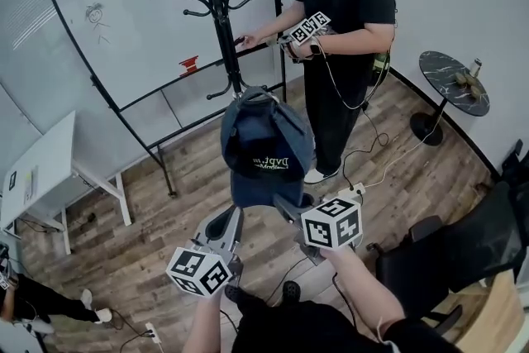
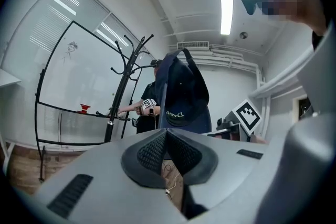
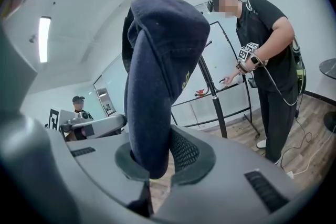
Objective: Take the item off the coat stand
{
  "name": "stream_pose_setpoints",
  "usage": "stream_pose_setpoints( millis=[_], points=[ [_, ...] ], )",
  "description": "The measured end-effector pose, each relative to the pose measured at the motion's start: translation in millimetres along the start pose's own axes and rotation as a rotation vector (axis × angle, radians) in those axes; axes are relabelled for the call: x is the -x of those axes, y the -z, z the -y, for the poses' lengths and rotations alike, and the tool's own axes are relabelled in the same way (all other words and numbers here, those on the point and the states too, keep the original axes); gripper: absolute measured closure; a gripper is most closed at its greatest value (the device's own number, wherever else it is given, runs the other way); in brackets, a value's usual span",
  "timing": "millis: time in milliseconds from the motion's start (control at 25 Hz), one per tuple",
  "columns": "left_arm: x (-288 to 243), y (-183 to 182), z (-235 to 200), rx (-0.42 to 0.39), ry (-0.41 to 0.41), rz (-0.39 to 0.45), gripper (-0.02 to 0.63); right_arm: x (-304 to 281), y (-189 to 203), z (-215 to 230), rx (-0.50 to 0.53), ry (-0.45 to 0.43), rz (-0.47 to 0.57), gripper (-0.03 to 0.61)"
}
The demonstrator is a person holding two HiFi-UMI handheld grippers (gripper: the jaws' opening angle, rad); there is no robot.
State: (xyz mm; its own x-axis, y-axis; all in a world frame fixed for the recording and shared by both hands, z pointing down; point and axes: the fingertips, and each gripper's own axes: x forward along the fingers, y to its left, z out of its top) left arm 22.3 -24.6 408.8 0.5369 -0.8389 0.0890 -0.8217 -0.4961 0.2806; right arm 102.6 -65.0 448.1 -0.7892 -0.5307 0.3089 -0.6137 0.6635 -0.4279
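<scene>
As the head view looks steeply down, a navy cap (image 1: 264, 146) hangs in the middle of the frame, over the wooden floor (image 1: 165, 219). The right gripper (image 1: 285, 207) holds it from below by the lower edge, at the centre bottom. The left gripper (image 1: 230, 221) is just beside it on the left, under the cap, and from here I cannot tell if it touches the fabric. The black coat stand (image 1: 216, 4) rises in the upper centre, behind the cap. A standing person (image 1: 343, 4) in black clothes at the upper right has one hand on the stand. A whiteboard (image 1: 140, 21) fills the upper left, and a round dark table (image 1: 453, 74) is at the right edge.

In the left gripper view, the two jaws of this gripper (image 2: 166, 136) meet at their tips and nothing is between them. The cap (image 2: 184, 97) is above and beyond them in the centre, and the coat stand (image 2: 122, 92) is apart from it on the left.

In the right gripper view, the jaws (image 3: 157, 157) are pressed together on the brim of the cap (image 3: 157, 60), which stands upright between the pads and fills the centre. The pole of the coat stand (image 3: 212, 97) is behind it, and the person (image 3: 268, 60) is on the right.
</scene>
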Motion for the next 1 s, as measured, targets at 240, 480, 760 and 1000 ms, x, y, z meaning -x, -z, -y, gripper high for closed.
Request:
stream_pose_setpoints(
  millis=[240, 480, 760, 1000],
  points=[
    [1.2, -6.2, 11.2, -0.01, -0.01, 0.013, 0.6, 4.2, -1.8, 1.8, -0.009, -0.019, -0.008, 0.529],
    [10.0, -15.6, 10.0, -0.014, -0.03, 0.026, 0.599, -0.4, -10.3, -2.2, -0.003, -0.042, -0.004, 0.529],
    [18.7, -33.3, 4.7, -0.034, -0.033, 0.049, 0.6, -12.5, -23.5, -12.3, 0.021, -0.055, -0.002, 0.529],
    [20.1, -45.9, -14.2, -0.029, -0.014, 0.058, 0.599, -36.8, -43.4, -20.0, 0.024, -0.049, 0.006, 0.529]
  ],
)
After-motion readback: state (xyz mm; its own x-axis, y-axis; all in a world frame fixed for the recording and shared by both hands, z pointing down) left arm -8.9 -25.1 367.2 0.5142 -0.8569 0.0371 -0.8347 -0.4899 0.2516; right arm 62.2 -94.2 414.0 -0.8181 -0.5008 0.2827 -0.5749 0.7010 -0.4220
